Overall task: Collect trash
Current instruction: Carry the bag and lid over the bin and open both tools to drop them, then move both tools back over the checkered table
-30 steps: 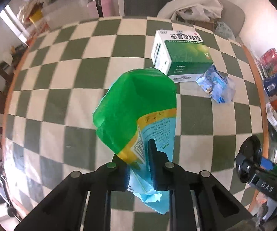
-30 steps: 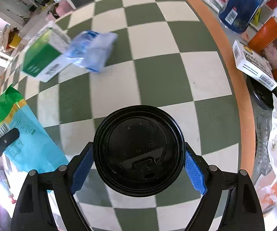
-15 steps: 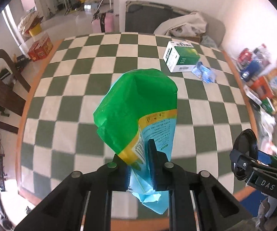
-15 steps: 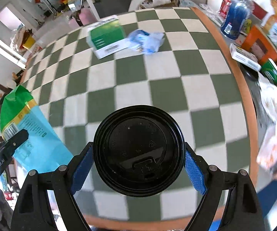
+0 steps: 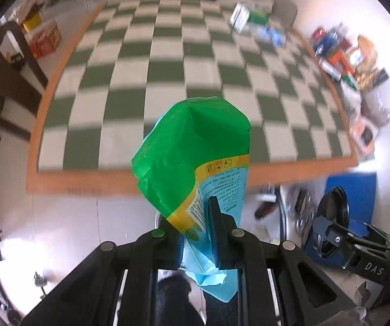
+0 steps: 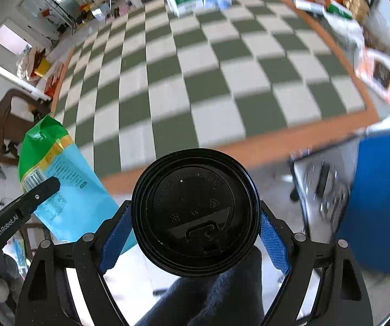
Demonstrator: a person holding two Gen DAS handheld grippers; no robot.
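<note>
My left gripper (image 5: 195,217) is shut on a crumpled green, yellow and light-blue plastic bag (image 5: 195,152), held in the air off the near edge of the checkered table (image 5: 167,62). The bag also shows in the right wrist view (image 6: 59,174). My right gripper (image 6: 195,217) is shut on a cup with a black lid (image 6: 195,212), also held off the table's near edge; it also shows in the left wrist view (image 5: 333,217). A green and white box (image 5: 245,17) and a crumpled blue wrapper (image 5: 272,34) lie at the table's far side.
A blue bin (image 6: 379,195) stands at the right below the table edge, with a wire rack (image 6: 322,187) beside it. Packets and boxes (image 5: 346,54) crowd the table's right side. A brown chair (image 6: 10,119) stands at the left.
Both grippers have pulled back and away from the table with their loads. The table's near edge, the floor and the blue bin have come into view.
</note>
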